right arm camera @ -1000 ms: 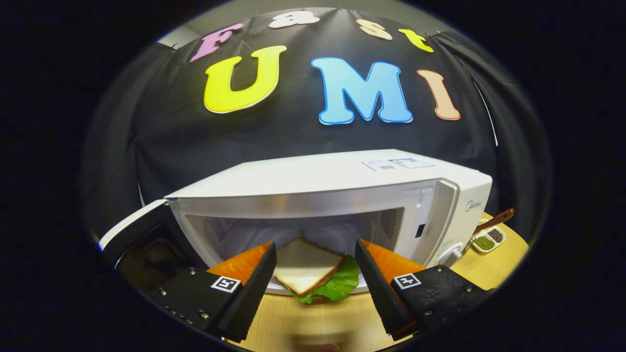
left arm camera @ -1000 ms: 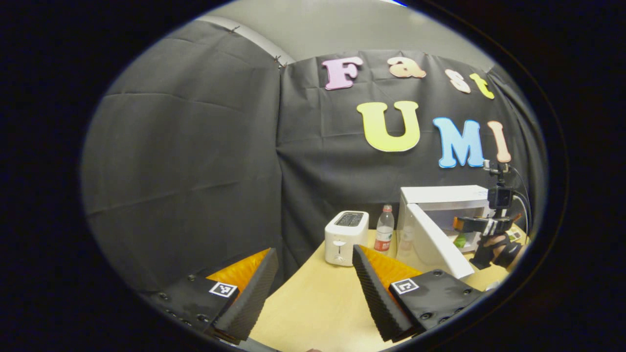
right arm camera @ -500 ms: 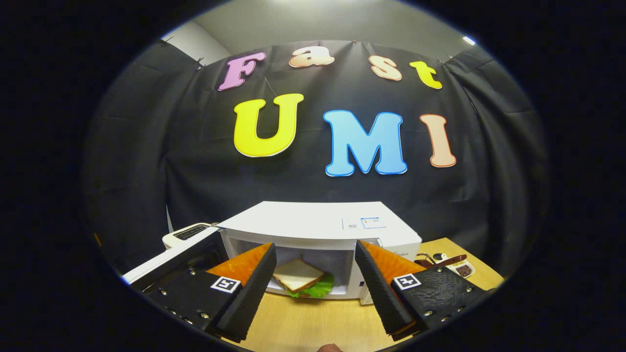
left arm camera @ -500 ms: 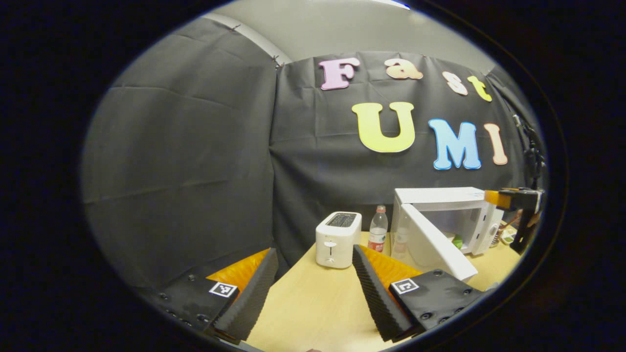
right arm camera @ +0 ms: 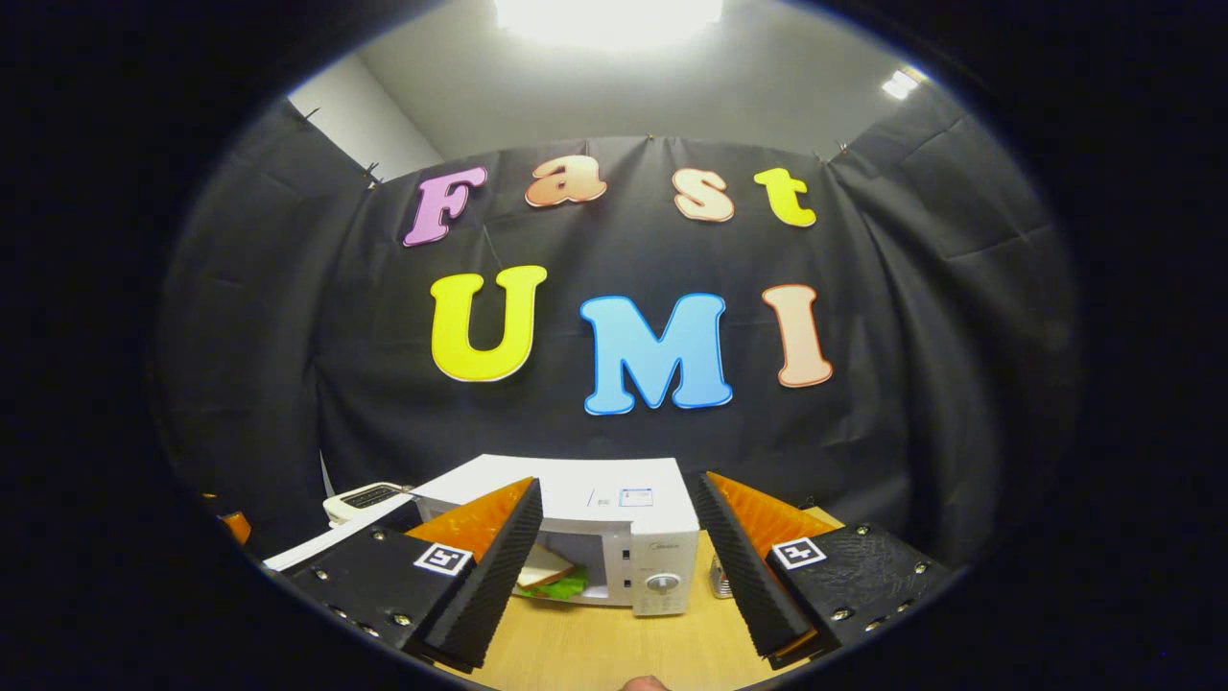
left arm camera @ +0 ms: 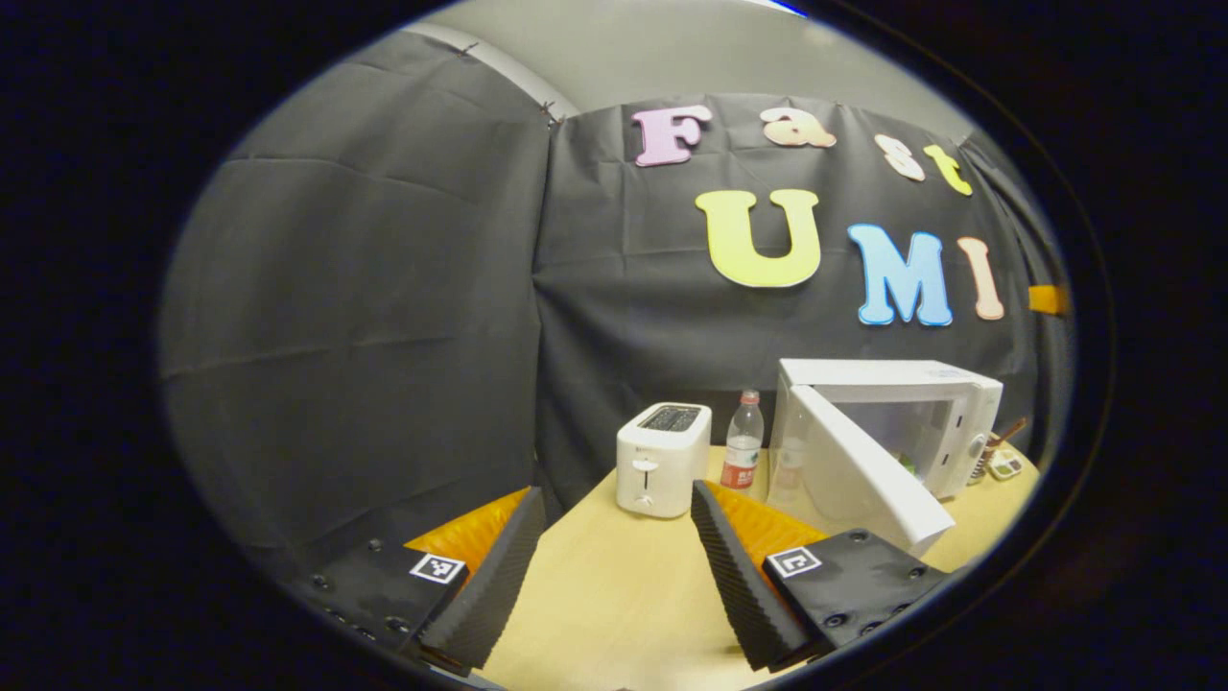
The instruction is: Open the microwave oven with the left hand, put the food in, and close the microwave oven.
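Microwave door swung open, sandwich inside (near front edge); both grippers wide, empty, well clear.

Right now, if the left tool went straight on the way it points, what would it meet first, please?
Probably the white two-slot toaster on the light wooden table; it stands just right of the open left tool's line, though depth is uncertain.

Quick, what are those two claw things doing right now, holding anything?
Left gripper: open, holding nothing.
Right gripper: open, holding nothing; the sandwich sits in the microwave.
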Action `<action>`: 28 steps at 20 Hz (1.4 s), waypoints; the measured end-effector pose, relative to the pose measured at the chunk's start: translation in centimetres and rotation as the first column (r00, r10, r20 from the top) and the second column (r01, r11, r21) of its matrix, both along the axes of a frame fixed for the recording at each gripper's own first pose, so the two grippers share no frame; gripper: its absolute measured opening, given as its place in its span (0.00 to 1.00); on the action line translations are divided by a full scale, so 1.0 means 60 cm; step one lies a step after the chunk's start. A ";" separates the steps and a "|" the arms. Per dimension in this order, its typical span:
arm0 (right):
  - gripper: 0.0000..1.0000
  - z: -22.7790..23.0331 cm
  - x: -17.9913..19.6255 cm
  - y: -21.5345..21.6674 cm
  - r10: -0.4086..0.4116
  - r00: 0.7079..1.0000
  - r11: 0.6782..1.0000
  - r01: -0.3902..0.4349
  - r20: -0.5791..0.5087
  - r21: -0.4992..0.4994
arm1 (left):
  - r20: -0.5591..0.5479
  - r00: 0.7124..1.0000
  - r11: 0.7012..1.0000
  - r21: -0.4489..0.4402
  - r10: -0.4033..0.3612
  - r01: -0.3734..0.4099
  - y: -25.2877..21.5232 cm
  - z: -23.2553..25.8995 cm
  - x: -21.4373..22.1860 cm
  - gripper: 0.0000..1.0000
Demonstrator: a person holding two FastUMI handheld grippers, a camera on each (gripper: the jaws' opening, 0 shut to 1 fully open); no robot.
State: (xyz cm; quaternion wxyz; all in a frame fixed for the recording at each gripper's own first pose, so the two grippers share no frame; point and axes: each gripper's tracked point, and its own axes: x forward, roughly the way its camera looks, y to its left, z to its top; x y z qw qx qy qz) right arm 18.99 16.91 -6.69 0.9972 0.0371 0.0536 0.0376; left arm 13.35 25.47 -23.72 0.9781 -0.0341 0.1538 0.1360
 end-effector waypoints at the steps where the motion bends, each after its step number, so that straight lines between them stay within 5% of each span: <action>1: 0.98 0.010 -0.009 -0.016 -0.005 1.000 1.000 0.005 0.007 -0.006 | -0.009 1.000 1.000 -0.001 0.003 -0.003 -0.007 -0.003 -0.006 0.98; 5: 0.98 0.030 -0.047 -0.071 -0.027 0.999 0.999 0.027 0.017 0.032 | -0.037 0.999 0.999 -0.034 0.015 -0.016 -0.036 -0.020 -0.027 0.98; 10: 0.98 0.024 -0.079 -0.128 -0.031 0.999 1.000 0.031 0.021 -0.002 | -0.101 0.994 0.998 -0.045 -0.040 0.035 -0.081 -0.044 -0.028 0.39; 13: 0.98 0.017 -0.092 -0.155 -0.035 0.999 0.999 0.035 0.013 -0.019 | -0.112 0.993 1.000 -0.001 -0.029 0.029 -0.100 -0.057 -0.024 0.24; 14: 0.98 0.020 -0.095 -0.165 -0.037 0.999 0.999 0.037 0.015 -0.017 | -0.117 0.992 0.999 0.009 -0.039 0.041 -0.112 -0.049 -0.032 0.07; 28: 0.98 0.008 -0.140 -0.252 0.012 1.000 0.999 -0.013 -0.010 -0.042 | -0.136 0.982 0.990 0.017 -0.135 0.138 -0.267 -0.044 -0.042 0.07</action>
